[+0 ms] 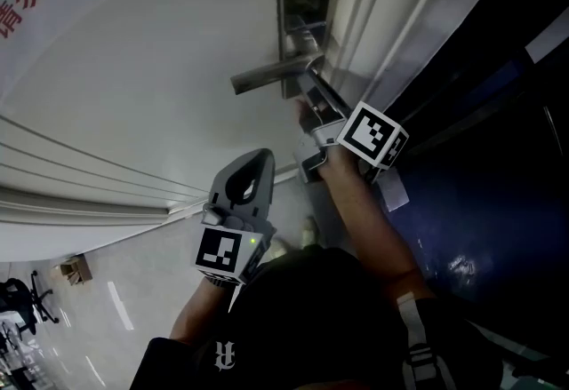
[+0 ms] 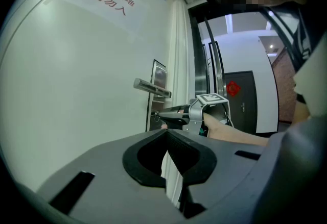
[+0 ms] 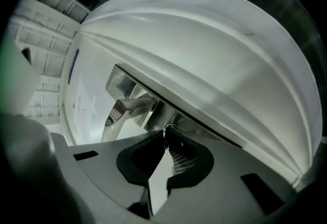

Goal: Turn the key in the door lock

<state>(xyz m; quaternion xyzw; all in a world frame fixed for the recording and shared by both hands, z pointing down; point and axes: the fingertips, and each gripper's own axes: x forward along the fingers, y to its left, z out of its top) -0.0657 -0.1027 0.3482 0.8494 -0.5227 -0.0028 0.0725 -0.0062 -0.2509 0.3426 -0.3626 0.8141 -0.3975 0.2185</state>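
Note:
A steel lock plate (image 1: pixel 306 2) with a lever handle (image 1: pixel 269 73) sits near the edge of the white door (image 1: pixel 160 68). My right gripper (image 1: pixel 308 88) reaches in just under the handle, jaws shut on the key (image 3: pixel 167 127). Only the key's small metal ring shows at the jaw tips, hard against the lock plate (image 3: pixel 122 82) below the handle (image 3: pixel 127 106). In the left gripper view, the right gripper (image 2: pixel 176 116) points at the keyhole area under the handle (image 2: pixel 151 86). My left gripper (image 1: pixel 260 157) hangs back from the door, lower left, shut with nothing in it.
A sign with red characters (image 2: pixel 104 0) is stuck high on the door. To the right are the white door frame (image 1: pixel 391 15) and a dark opening (image 1: pixel 498 157). Beyond it lies a corridor with a dark door (image 2: pixel 240 98). An office chair (image 1: pixel 22 301) stands on the floor below left.

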